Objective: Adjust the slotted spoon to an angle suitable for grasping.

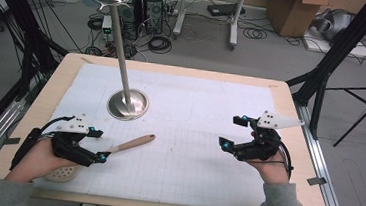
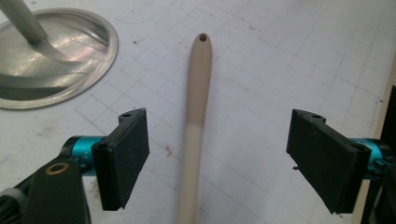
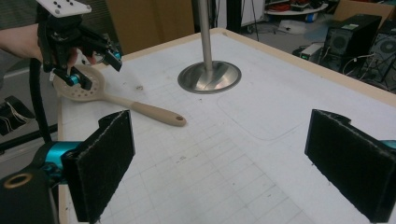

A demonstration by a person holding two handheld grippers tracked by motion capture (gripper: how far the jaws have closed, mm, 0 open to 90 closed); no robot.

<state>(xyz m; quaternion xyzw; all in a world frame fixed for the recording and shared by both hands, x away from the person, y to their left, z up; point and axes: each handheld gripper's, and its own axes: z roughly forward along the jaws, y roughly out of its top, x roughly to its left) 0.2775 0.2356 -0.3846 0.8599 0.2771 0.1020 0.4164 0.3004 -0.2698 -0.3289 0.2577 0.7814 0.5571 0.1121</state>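
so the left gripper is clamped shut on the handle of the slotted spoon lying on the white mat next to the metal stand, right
Not quite. The left gripper is not clamped: its jaws stand wide open on either side of the slotted spoon's handle, with clear gaps to both pads. The left gripper view shows this. The rest holds: the spoon lies flat on the white mat near the metal stand.

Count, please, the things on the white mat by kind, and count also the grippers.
Slotted spoon, beige: 1
Metal stand with round base: 1
Grippers, both open: 2 (left gripper, right gripper)
Total: 4
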